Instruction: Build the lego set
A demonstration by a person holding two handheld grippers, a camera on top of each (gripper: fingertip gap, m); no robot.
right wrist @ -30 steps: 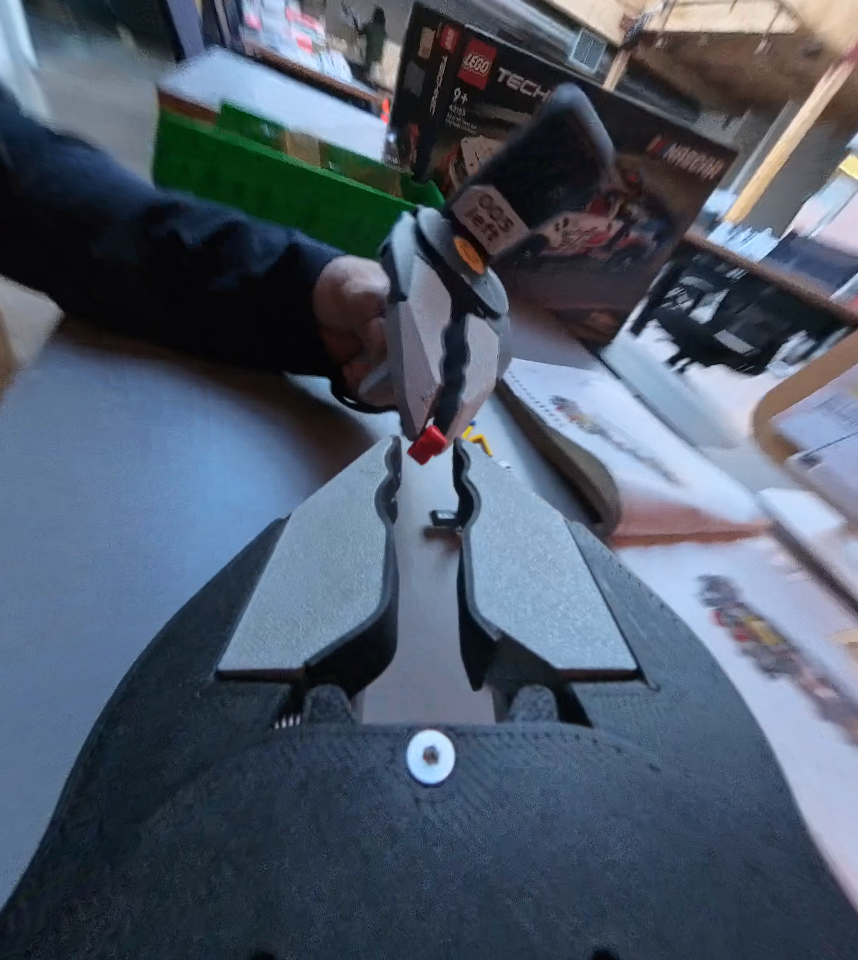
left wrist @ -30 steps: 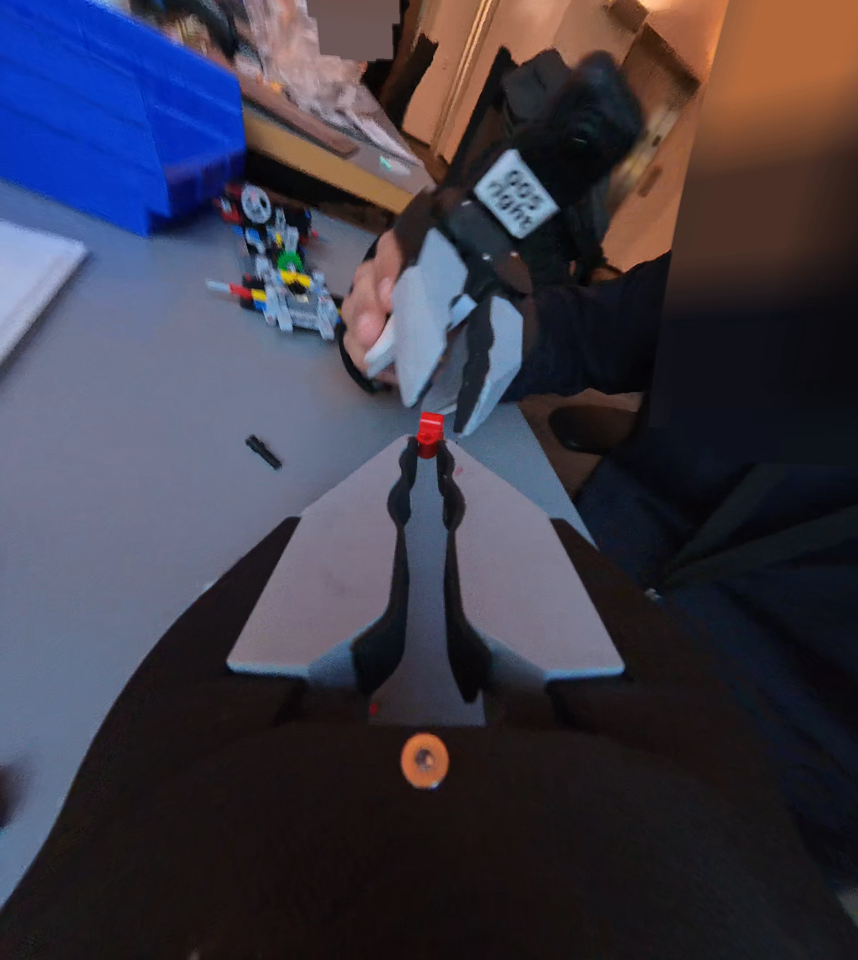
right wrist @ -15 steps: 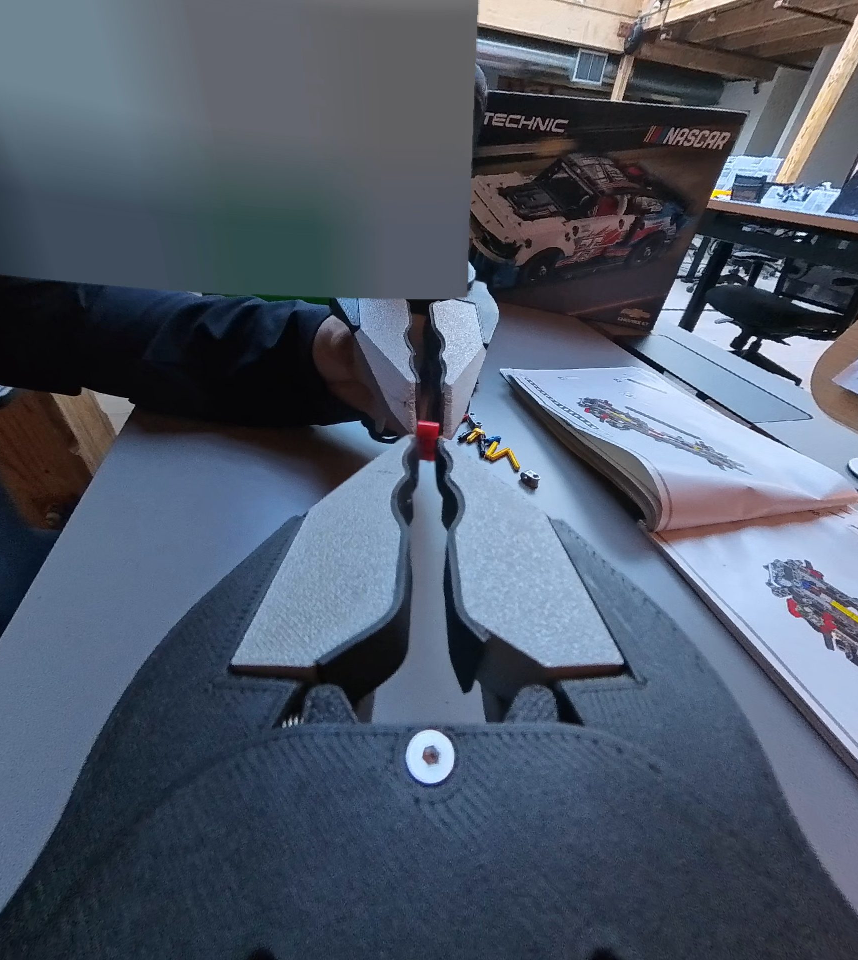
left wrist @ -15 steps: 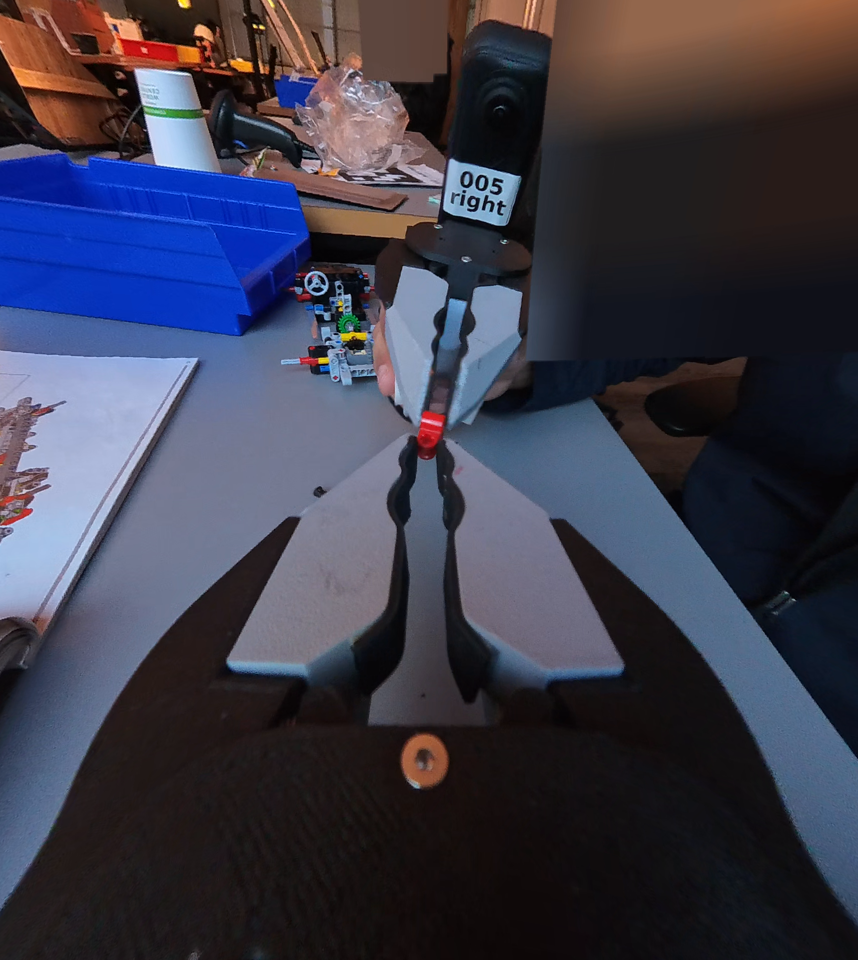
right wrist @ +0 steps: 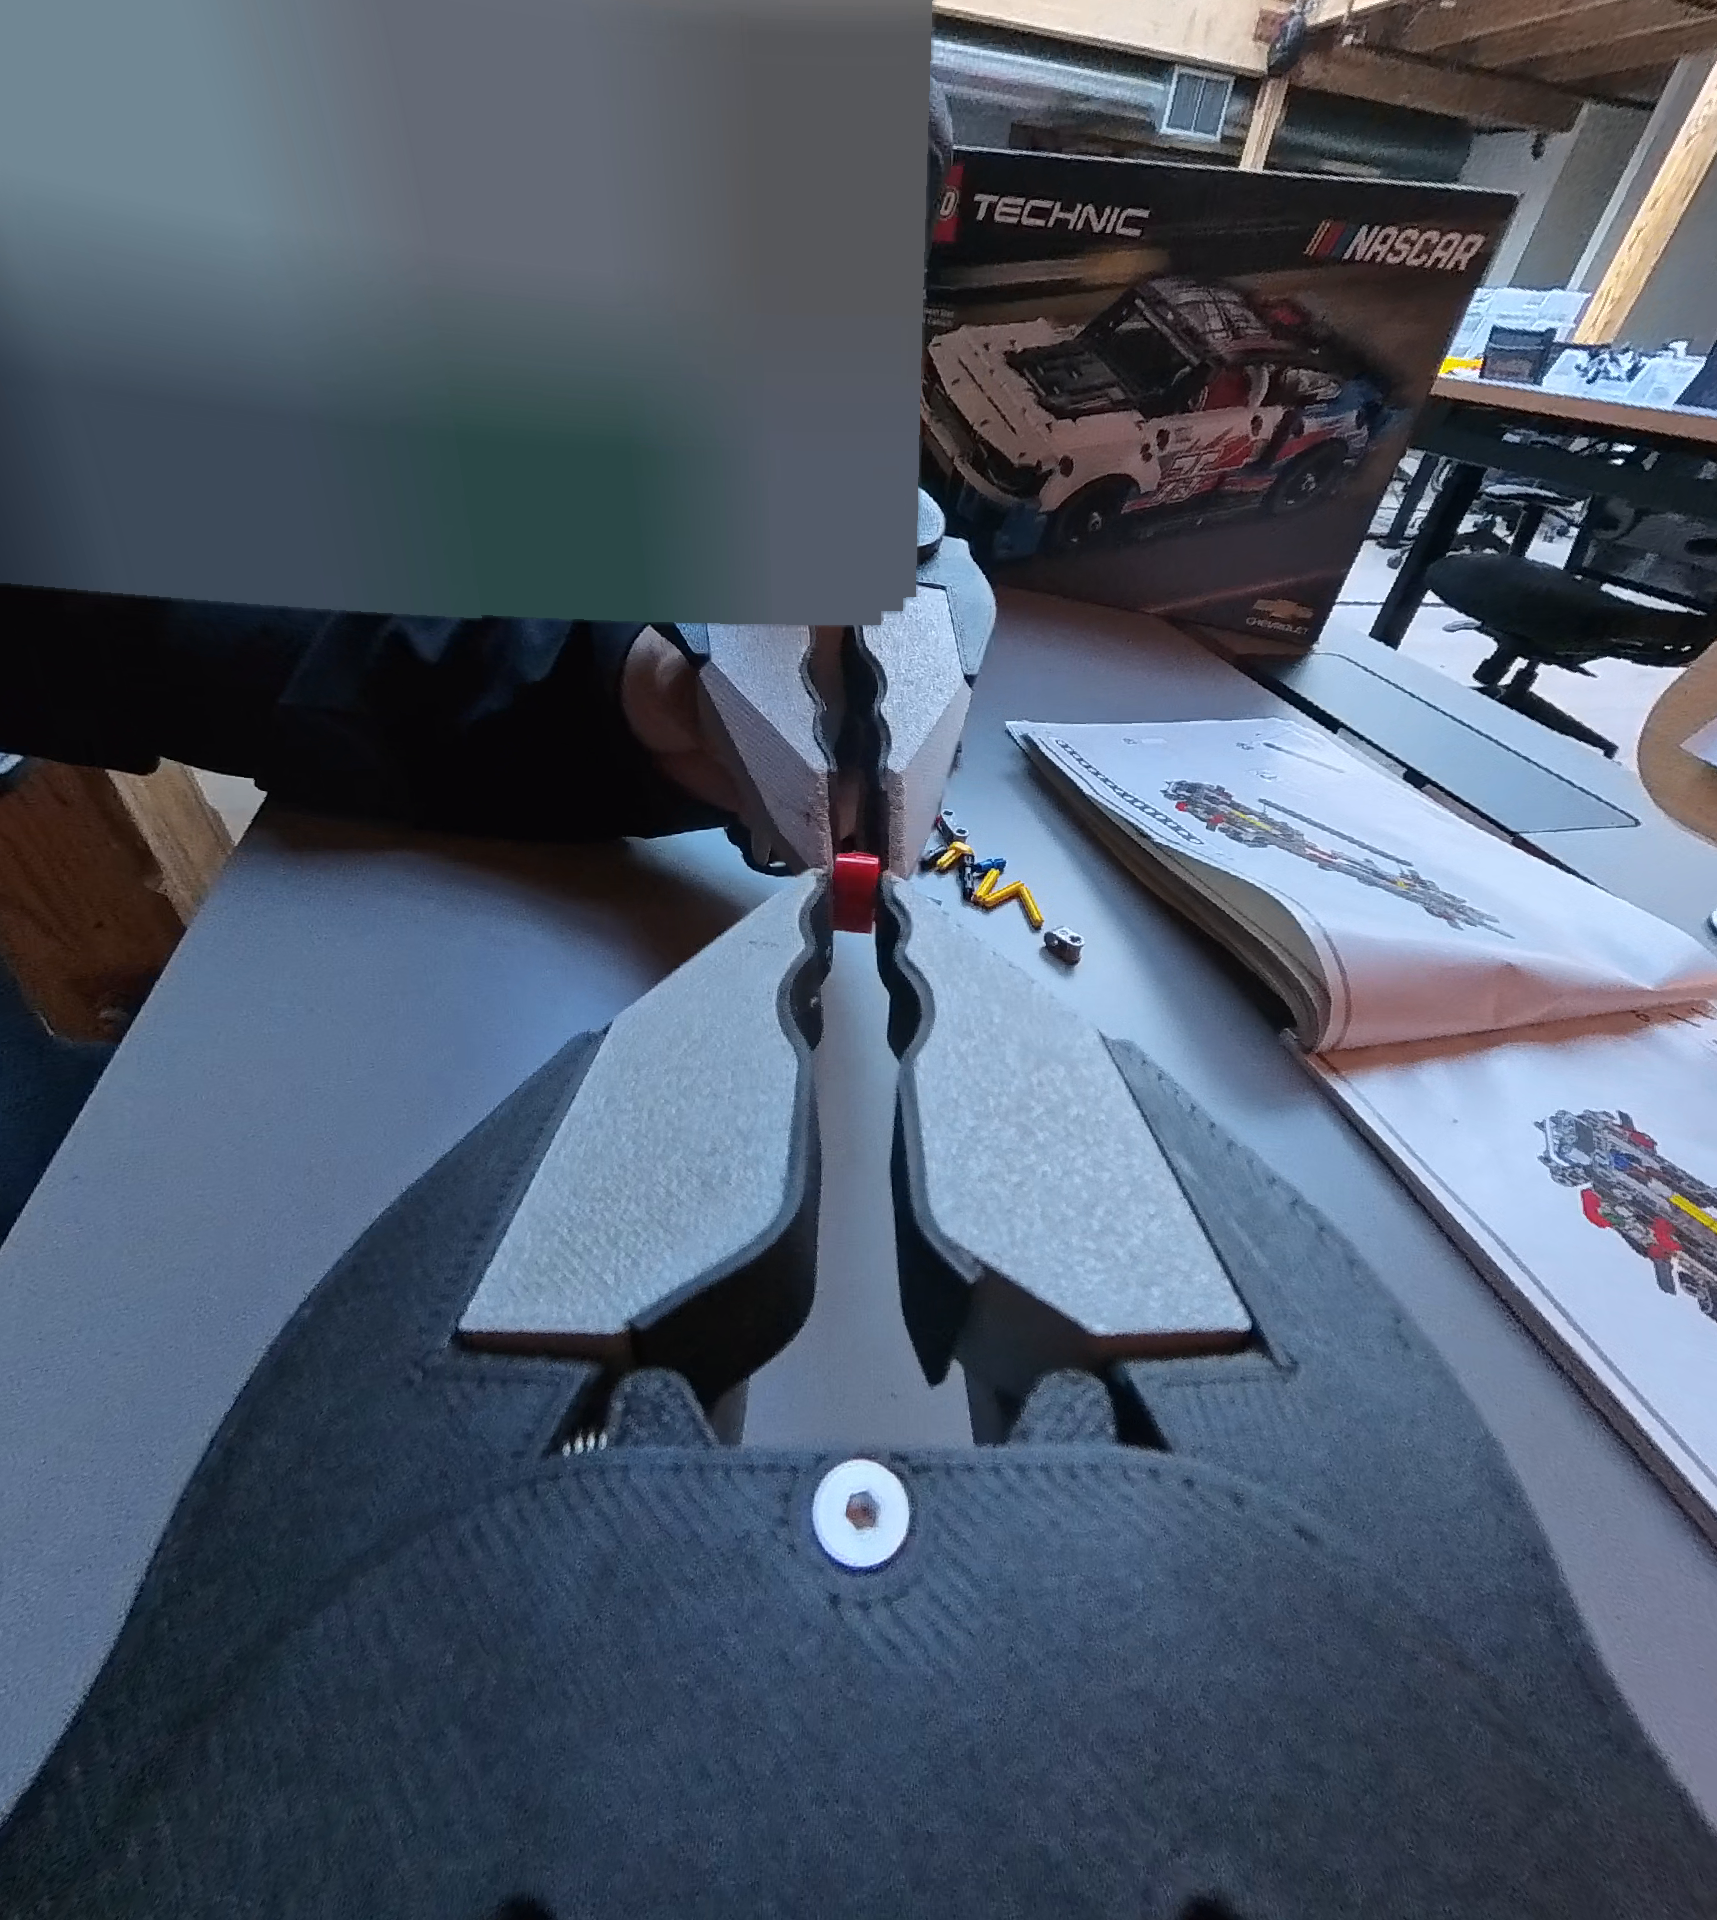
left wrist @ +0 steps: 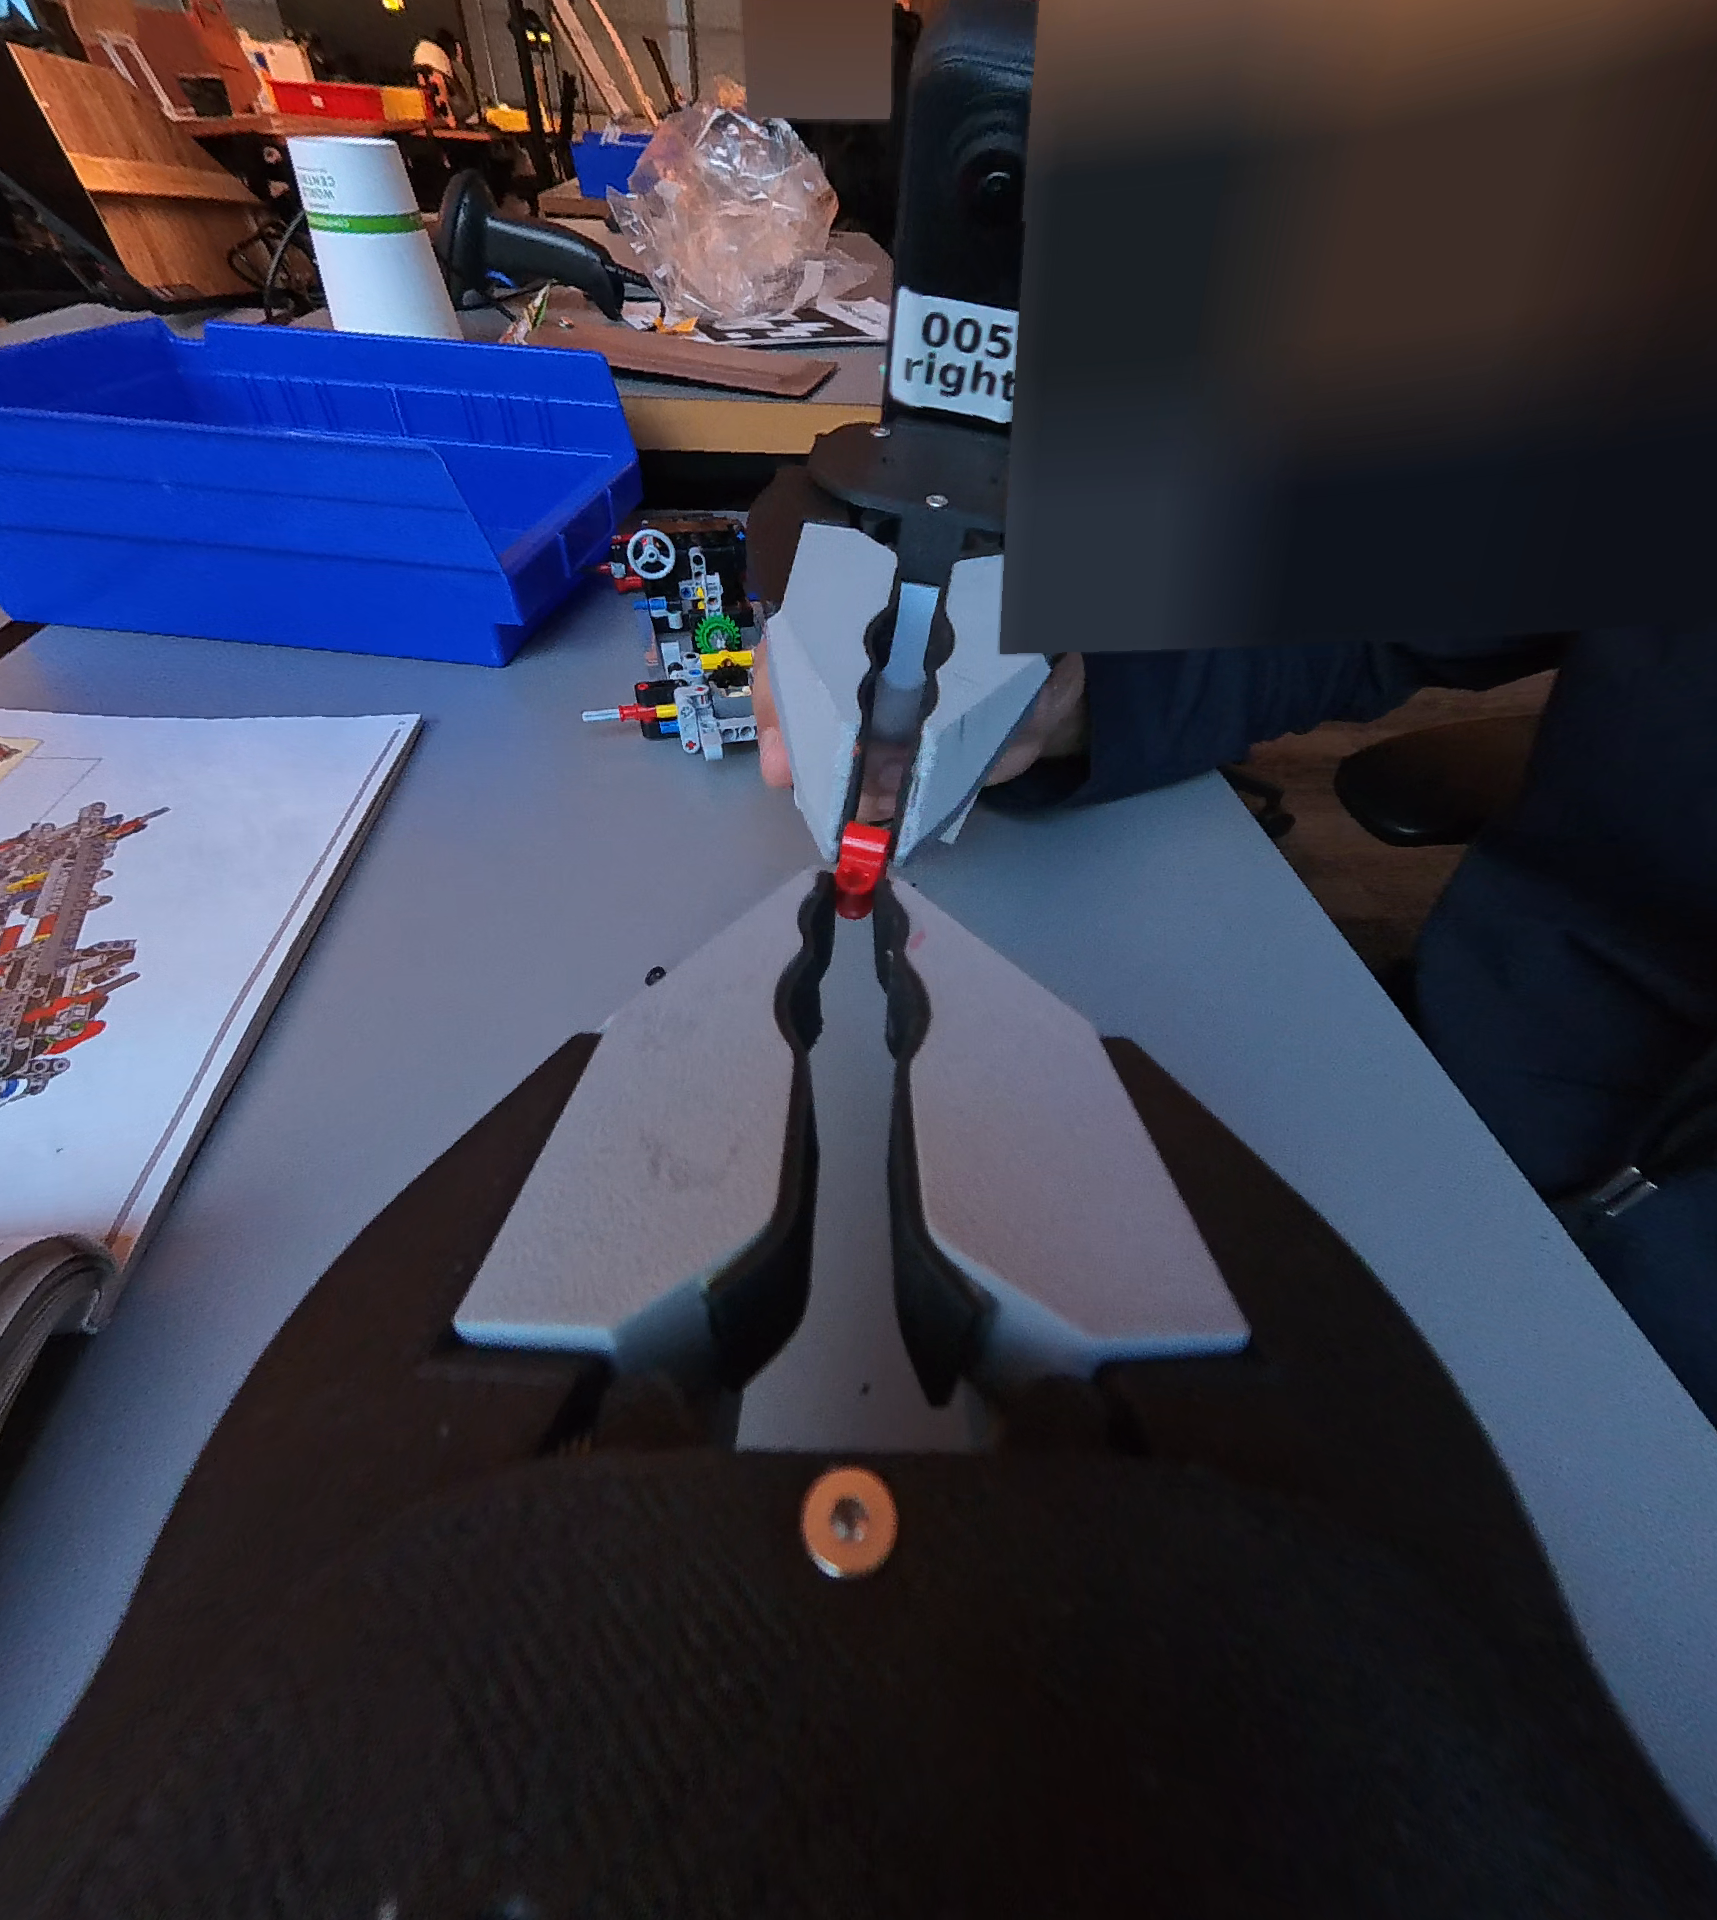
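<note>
1. A small red connector piece [left wrist: 858, 871] is clamped between the narrowed tips of the left gripper [left wrist: 852, 902].
2. The same red connector piece [right wrist: 854, 891] is also pinched by the right gripper [right wrist: 855, 914], tip to tip with the left one, above the grey table [left wrist: 542, 831].
3. A part-built brick model [left wrist: 693, 644] is seen beyond the left gripper, to its left, near a blue bin [left wrist: 262, 478].
4. Loose yellow pins [right wrist: 989, 883] and an open instruction booklet [right wrist: 1353, 883] lie to the right of the right gripper.
</note>
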